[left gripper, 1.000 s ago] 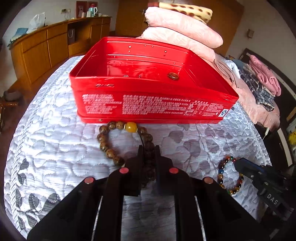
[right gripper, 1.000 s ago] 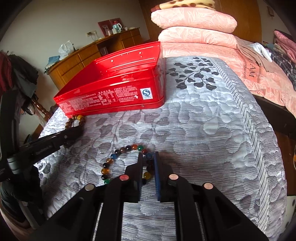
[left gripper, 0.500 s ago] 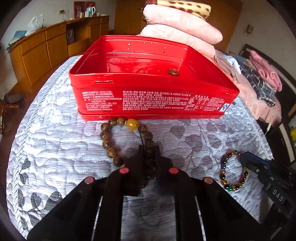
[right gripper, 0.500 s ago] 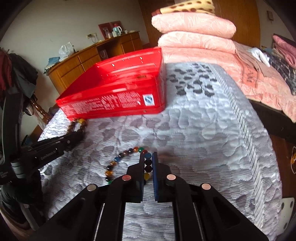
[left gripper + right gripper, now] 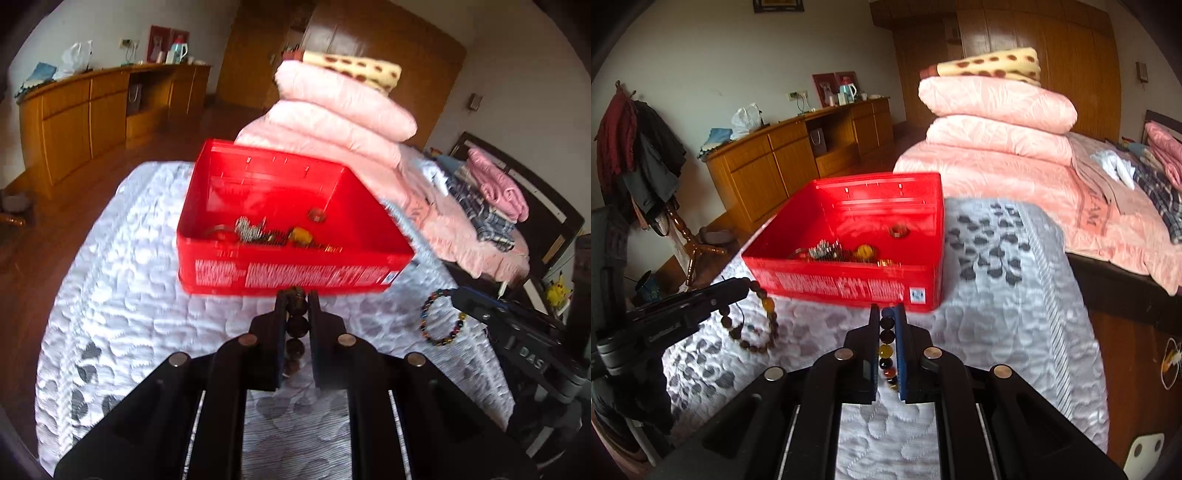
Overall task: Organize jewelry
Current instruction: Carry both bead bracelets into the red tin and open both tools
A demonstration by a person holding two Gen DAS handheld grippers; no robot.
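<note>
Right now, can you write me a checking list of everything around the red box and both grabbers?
Surface: quilted bedspread, white with grey leaf pattern.
Job's things: red tin open on the bed, some jewelry inside; brown bead bracelet hanging from the left gripper; multicolored bead bracelet hanging from the right gripper.
Clutter: stacked pink pillows; folded clothes.
Grippers: both shut on their bracelets, held in front of the tin.
Cables: nothing seen.
Surroundings: wooden cabinet; coat rack.
</note>
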